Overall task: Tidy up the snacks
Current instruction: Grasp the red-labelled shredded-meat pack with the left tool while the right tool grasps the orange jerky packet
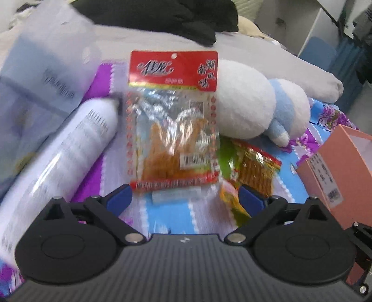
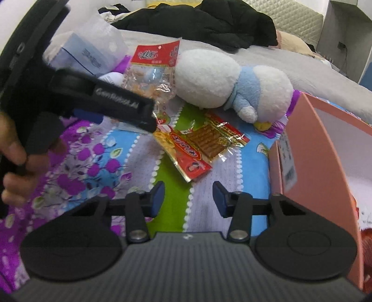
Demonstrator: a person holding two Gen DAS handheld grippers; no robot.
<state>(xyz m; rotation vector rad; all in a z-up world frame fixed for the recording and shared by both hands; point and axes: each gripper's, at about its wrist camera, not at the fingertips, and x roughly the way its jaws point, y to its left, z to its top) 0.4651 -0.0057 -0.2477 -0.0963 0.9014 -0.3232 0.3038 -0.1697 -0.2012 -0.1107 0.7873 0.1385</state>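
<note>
Bedsheet (image 2: 97, 162), floral purple/blue/green stripes, fills mid + lower frame in both views. Grey blanket (image 1: 267, 55) across the top, black clothes (image 2: 209, 21) piled on it at top ctr.

Pink box (image 2: 325, 148) at right edge, open top, white inside, barcode label on its left face. Something red shows at its lower right corner, can't tell what.

Plush (image 2: 232, 86), white w/ light blue, lies upper ctr-right, just left of the box.

White tube (image 1: 69, 148) lies diagonal at left of the left view, blurred print. Translucent bag (image 1: 41, 76) w/ blue box inside at upper left, above the tube.

Snack 1 (image 1: 173, 116): red header, clear body, orange strips inside. Ctr of left view, bottom edge right at the L fingertips, touching the plush's left side. Contact w/ the pads unclear.

Snack 2 (image 2: 200, 144): red/gold pack, brown strips. Flat on the sheet below the plush, ctr of right view, just ahead of the R fingers.

L gripper (image 1: 186, 197): jaws spread wide, nothing clamped. Small pale tube (image 1: 176, 194) lies in the gap. In the right view it enters from upper left, a hand (image 2: 14, 148) on its grip at left edge.

R gripper (image 2: 188, 198): jaws about half apart, only sheet in between, holding nothing.
</note>
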